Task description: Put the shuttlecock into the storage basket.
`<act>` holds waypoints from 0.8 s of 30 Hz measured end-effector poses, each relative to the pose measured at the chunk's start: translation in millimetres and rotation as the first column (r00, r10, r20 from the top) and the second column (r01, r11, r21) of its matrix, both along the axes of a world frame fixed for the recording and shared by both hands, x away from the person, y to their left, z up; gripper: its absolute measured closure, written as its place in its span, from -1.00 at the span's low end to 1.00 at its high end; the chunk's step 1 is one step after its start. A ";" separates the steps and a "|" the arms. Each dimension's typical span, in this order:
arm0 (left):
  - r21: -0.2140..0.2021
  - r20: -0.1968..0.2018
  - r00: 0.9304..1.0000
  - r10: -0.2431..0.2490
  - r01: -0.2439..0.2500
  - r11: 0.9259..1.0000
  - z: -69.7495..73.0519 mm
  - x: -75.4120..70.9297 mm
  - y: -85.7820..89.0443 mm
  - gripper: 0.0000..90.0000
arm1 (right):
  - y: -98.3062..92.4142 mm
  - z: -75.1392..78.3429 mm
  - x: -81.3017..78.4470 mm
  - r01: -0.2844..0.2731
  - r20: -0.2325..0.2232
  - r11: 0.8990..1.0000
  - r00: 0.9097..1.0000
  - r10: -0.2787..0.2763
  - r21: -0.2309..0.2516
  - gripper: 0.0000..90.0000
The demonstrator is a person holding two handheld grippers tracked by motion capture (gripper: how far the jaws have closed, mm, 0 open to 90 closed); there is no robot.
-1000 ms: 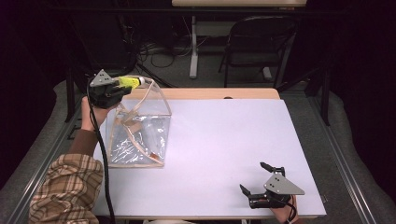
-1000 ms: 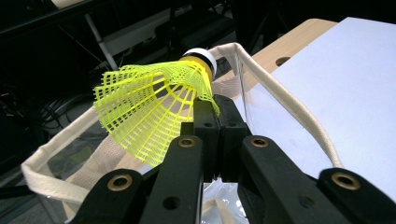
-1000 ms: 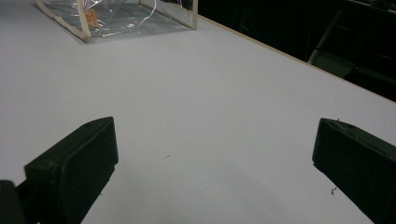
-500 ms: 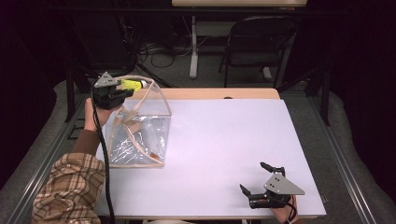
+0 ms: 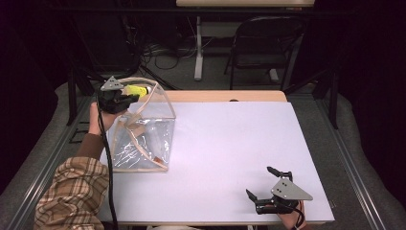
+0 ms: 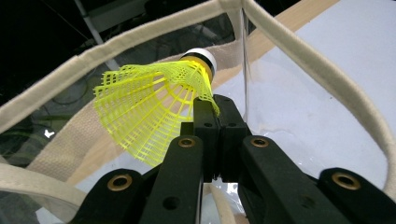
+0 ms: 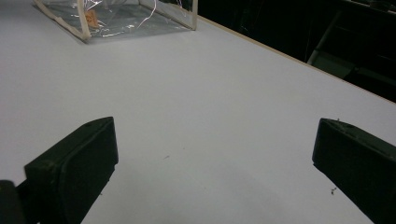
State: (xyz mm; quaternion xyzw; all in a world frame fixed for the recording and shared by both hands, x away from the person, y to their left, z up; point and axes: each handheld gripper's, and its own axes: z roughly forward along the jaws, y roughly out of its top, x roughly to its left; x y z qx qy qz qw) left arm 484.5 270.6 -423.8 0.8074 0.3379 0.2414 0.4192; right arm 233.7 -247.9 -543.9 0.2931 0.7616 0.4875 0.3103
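L jaws pinch shuttlecock [image 6: 154, 112] skirt.

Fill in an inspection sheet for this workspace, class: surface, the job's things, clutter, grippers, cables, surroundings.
Surface: white table top, wooden strip along its far edge.
Job's things: yellow shuttlecock held over the open top of a clear bag with cream trim, standing at the table's left.
Clutter: nothing seen.
Grippers: left hand-held gripper shut on the shuttlecock's skirt; right hand-held gripper open, at the near right corner.
Cables: black cable trailing from the left hand-held gripper; more on the floor behind.
Surroundings: dark room, folding chair beyond the table.
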 end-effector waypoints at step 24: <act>0.016 -0.058 0.998 0.000 0.001 1.000 -16.1 5.8 -1.1 0.98 | 0.2 -0.1 0.1 0.001 0.000 1.000 1.000 -0.001 0.000 -1.00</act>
